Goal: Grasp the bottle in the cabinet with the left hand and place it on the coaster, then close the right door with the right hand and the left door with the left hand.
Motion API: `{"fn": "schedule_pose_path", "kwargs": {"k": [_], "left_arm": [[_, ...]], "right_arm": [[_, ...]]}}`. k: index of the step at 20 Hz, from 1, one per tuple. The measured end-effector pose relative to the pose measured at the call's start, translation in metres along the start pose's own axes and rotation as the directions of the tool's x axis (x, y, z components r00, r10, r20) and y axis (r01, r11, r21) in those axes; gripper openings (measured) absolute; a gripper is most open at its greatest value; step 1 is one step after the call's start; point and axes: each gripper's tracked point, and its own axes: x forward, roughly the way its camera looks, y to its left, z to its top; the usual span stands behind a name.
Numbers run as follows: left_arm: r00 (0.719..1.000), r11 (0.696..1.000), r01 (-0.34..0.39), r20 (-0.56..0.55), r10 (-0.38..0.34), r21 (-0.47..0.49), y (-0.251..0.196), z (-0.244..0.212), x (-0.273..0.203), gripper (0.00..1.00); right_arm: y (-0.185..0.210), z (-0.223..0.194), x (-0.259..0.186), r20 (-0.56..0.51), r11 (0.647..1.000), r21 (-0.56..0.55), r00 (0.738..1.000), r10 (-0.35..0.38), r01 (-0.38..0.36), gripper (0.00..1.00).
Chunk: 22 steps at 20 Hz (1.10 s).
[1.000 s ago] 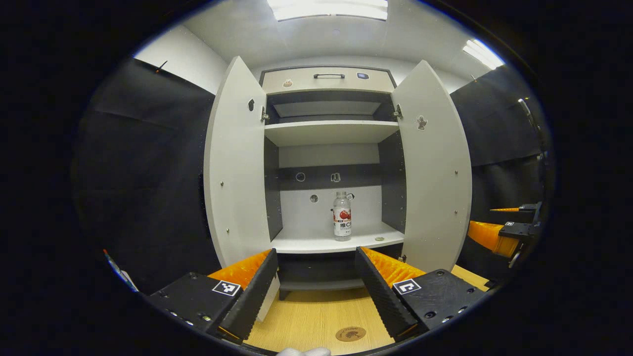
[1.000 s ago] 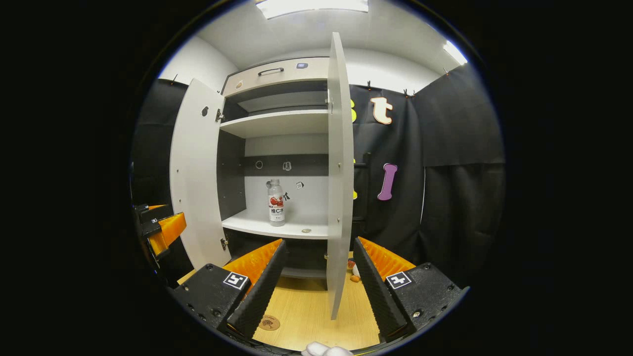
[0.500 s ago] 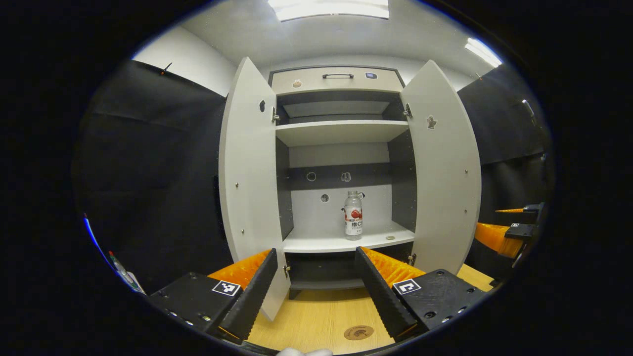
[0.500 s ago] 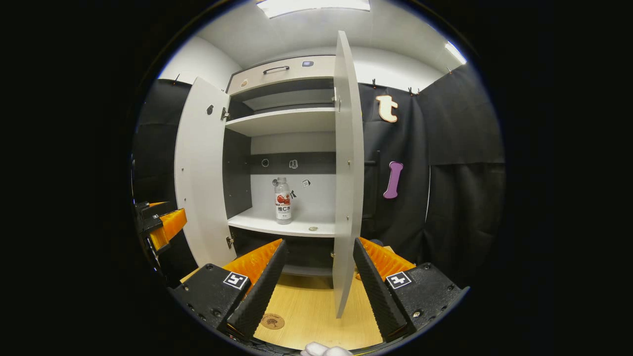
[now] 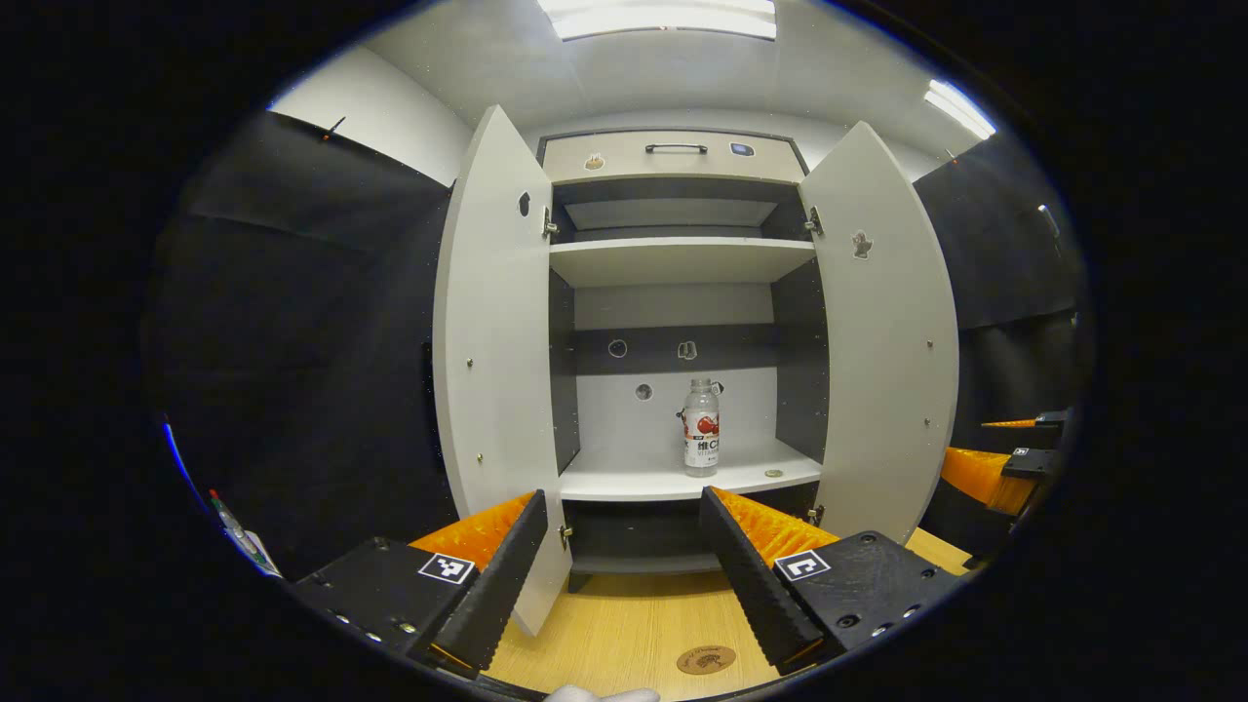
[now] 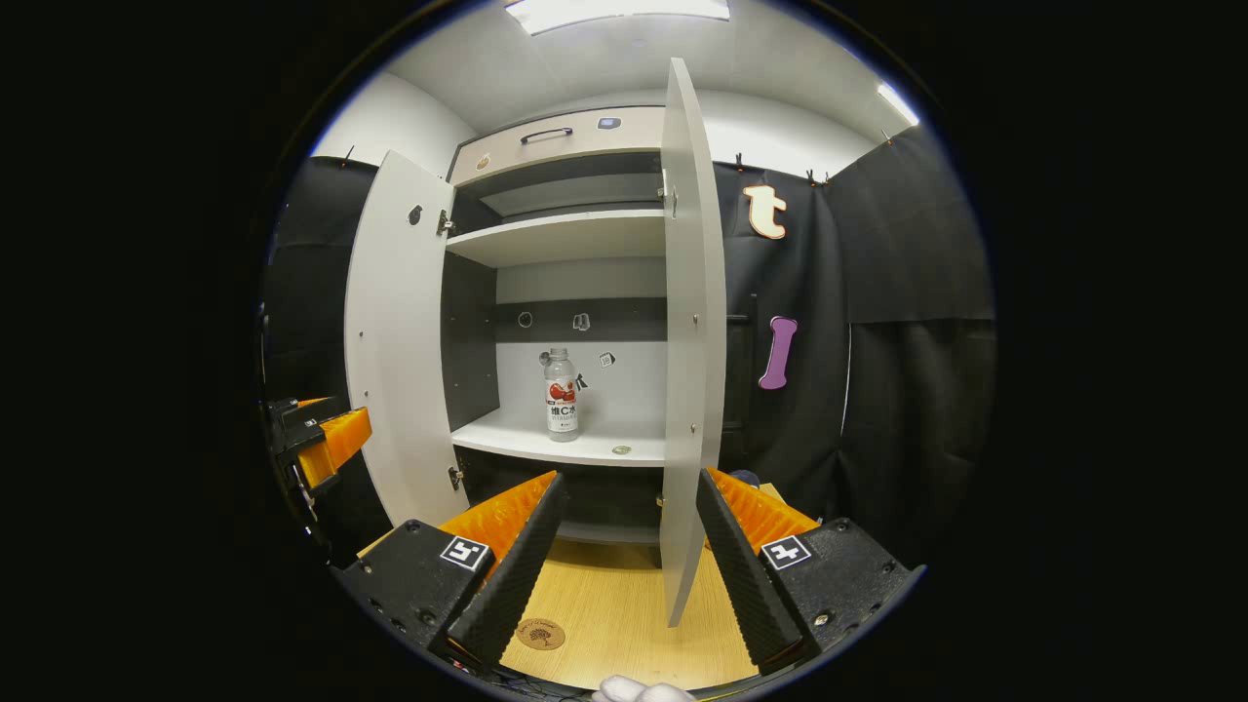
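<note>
A clear bottle (image 5: 700, 429) (image 6: 561, 397) with a red and white label stands upright on the lower shelf (image 5: 673, 478) of a white cabinet. Both doors hang open: the left door (image 5: 497, 361) (image 6: 395, 341) and the right door (image 5: 887, 331) (image 6: 690, 331). A round brown coaster (image 5: 706, 659) (image 6: 540, 634) lies on the wooden table in front. My left gripper (image 5: 619, 565) is open and well short of the cabinet, with nothing between its fingers. My right gripper (image 6: 624, 556) is also open, level with the right door's edge, and appears at the far right (image 5: 1009, 458) of the left gripper view.
A small round disc (image 5: 773, 473) lies on the lower shelf to the right of the bottle. The upper shelf (image 5: 678, 258) is bare, and a drawer with a black handle (image 5: 676, 148) tops the cabinet. Black cloth walls stand on both sides. The left gripper appears at the far left (image 6: 317, 444).
Both views have shifted slightly, so the cabinet and bottle sit a little further right in each. Both grippers stay open and the doors stand as before.
</note>
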Motion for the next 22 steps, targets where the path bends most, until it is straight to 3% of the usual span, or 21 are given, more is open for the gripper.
{"fn": "schedule_pose_path", "kwargs": {"k": [7, 16, 22], "left_arm": [[0.999, 0.999, 0.040, 0.017, -0.040, -0.014, -0.017, 0.002, 0.067, 0.96], [0.989, 0.992, 0.125, 0.080, -0.126, 0.009, -0.075, 0.029, 0.217, 0.96], [0.991, 0.993, 0.116, 0.069, -0.114, -0.017, -0.103, 0.031, 0.298, 0.96]], "right_arm": [[-0.013, 0.011, 0.000, -0.002, 0.999, -0.023, 1.000, -0.029, 0.029, 0.83], [-0.024, 0.024, 0.003, 0.008, 0.997, -0.045, 0.998, -0.066, 0.067, 0.84], [-0.044, 0.021, 0.003, 0.000, 0.991, -0.042, 0.992, -0.126, 0.126, 0.83]]}}
